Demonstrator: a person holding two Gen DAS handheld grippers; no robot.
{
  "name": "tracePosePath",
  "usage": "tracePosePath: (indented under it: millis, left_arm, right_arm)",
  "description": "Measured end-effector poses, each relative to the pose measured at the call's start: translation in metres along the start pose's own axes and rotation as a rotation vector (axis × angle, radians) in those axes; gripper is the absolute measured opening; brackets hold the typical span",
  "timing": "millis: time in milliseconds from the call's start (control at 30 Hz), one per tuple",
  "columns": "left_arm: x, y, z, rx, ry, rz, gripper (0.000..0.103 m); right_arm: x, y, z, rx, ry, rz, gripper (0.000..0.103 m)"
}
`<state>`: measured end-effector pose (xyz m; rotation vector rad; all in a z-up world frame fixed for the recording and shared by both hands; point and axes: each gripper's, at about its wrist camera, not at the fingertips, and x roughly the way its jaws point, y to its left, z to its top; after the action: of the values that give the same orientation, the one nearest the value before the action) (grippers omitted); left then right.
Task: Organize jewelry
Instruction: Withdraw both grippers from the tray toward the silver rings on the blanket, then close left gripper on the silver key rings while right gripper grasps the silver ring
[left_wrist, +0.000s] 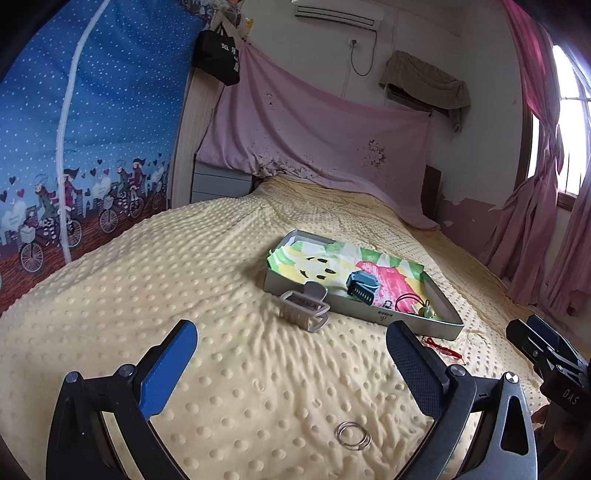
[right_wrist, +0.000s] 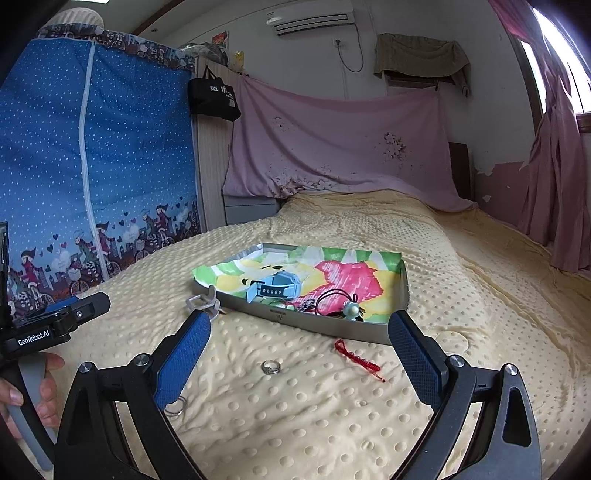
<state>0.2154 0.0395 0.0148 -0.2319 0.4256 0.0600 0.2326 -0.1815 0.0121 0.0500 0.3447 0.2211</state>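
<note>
Hovering above yellow dotted blanket (right_wrist: 295, 424), left gripper (left_wrist: 291, 373) and right gripper (right_wrist: 299, 354) both spread wide, empty. Lying loose outside tray (right_wrist: 332, 326): grey hair claw (left_wrist: 304, 308), paired thin hoops (left_wrist: 352, 435), silver ring (right_wrist: 271, 367), red cord bracelet (right_wrist: 358, 359). Probably light; metal slippery, sinking into plush. Cord limp: pinch mid-length. Claw rigid: clamp across body.

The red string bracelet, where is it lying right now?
In the right wrist view the red string bracelet lies on the yellow blanket, just outside the tray's near wall, right of the silver ring.
</note>
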Motion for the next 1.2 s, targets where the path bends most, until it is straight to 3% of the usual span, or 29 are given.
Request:
tracePosePath:
  millis: [367,667,733,833,967,1133,1200]
  left_arm:
    - [0.001,0.002,-0.04,-0.001,0.084,0.109,0.103]
    - [0.02,-0.01,-0.062,0.073,0.198,0.055,0.101]
    - [0.022,-0.012,-0.065,0.08,0.215,0.029,0.089]
    - [0.024,-0.016,-0.068,0.091,0.231,-0.024,0.079]
    - [0.026,-0.023,-0.071,0.114,0.251,-0.087,0.069]
    - [0.044,-0.03,-0.078,0.137,0.34,-0.132,0.045]
    - [0.051,-0.033,-0.079,0.141,0.36,-0.14,0.041]
  right_arm:
    - [0.022,-0.001,-0.029,-0.002,0.13,0.024,0.095]
    - [0.05,-0.007,-0.048,0.034,0.253,0.024,0.094]
    - [0.052,-0.006,-0.05,0.034,0.266,0.034,0.091]
    - [0.058,-0.004,-0.053,0.029,0.294,0.051,0.079]
    - [0.065,0.0,-0.058,0.019,0.326,0.074,0.071]
    - [0.071,0.005,-0.062,0.013,0.348,0.09,0.064]
    - [0.073,0.006,-0.063,0.009,0.355,0.094,0.061]
